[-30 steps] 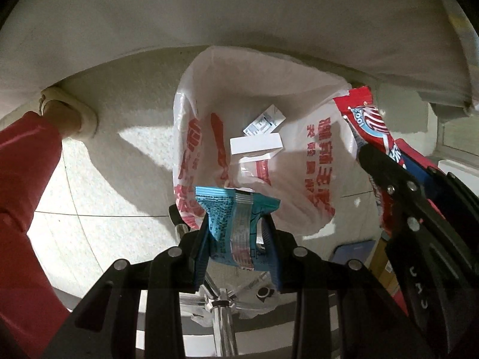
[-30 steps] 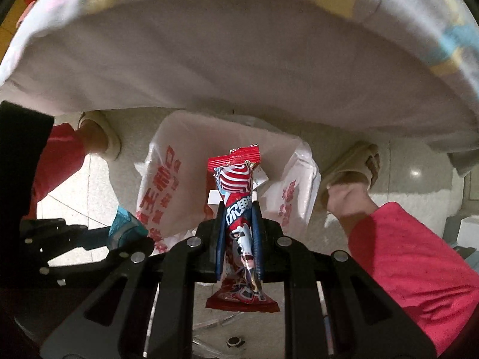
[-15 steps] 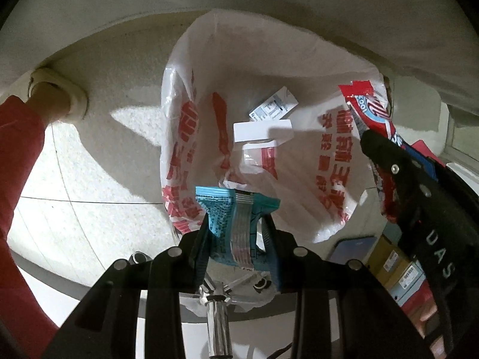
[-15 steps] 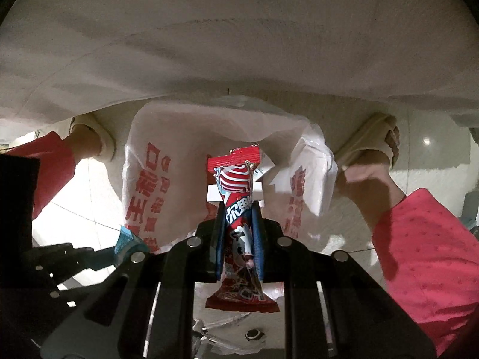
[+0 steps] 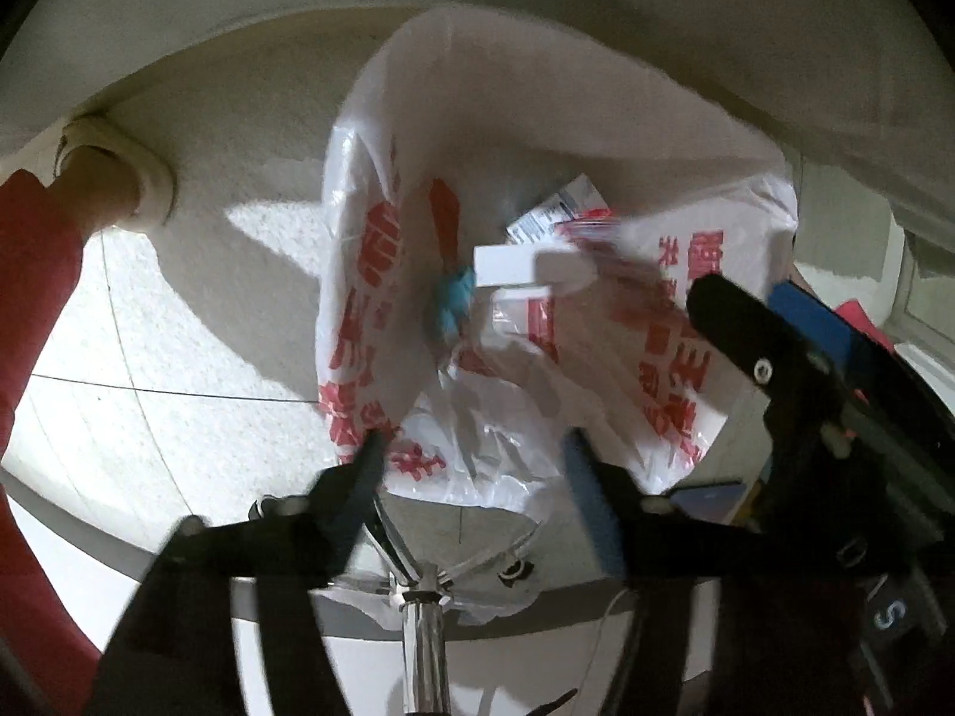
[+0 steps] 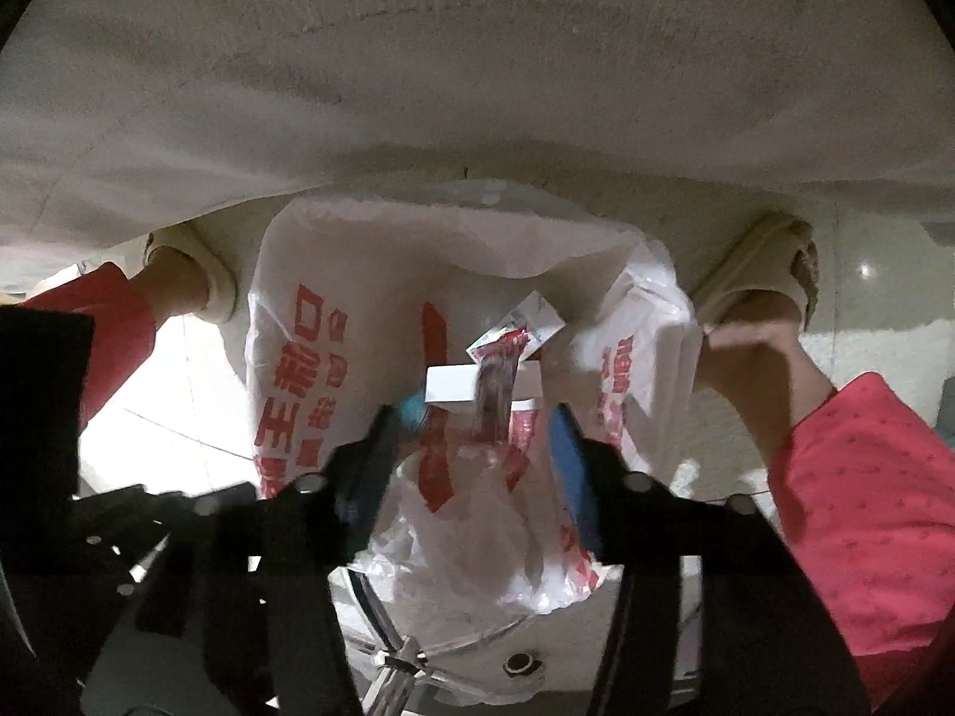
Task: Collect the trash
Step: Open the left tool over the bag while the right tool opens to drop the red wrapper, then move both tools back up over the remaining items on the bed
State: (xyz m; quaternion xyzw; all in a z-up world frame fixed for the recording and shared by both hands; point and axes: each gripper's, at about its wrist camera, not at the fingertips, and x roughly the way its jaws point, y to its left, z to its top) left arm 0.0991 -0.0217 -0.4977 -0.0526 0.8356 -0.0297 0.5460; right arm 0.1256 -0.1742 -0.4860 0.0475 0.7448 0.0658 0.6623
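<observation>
A white plastic bag (image 5: 382, 310) with red print stands open on the floor under both grippers. My left gripper (image 5: 474, 447) hangs over its mouth, jaws opening, nothing between the pads. A teal wrapper (image 5: 456, 298) is blurred in mid-fall inside the bag. My right gripper (image 6: 474, 417) is also opening above the bag (image 6: 310, 358), and a red wrapper (image 6: 498, 376) drops free of it, smeared by motion. That red wrapper (image 5: 603, 244) falls beside a white box (image 5: 513, 265) and a small printed packet (image 5: 555, 215) lying in the bag. The teal wrapper (image 6: 412, 411) shows by my right gripper's left finger.
A person's feet in beige slippers (image 5: 113, 173) (image 6: 770, 274) and red trouser legs (image 6: 859, 501) flank the bag. A chrome chair base (image 5: 424, 608) sits just below it. A pale cloth (image 6: 477, 59) overhangs the far side.
Both grippers sank toward the bag, then opened. The teal wrapper left the left jaws and the red wrapper left the right jaws; both now fall into the bag.
</observation>
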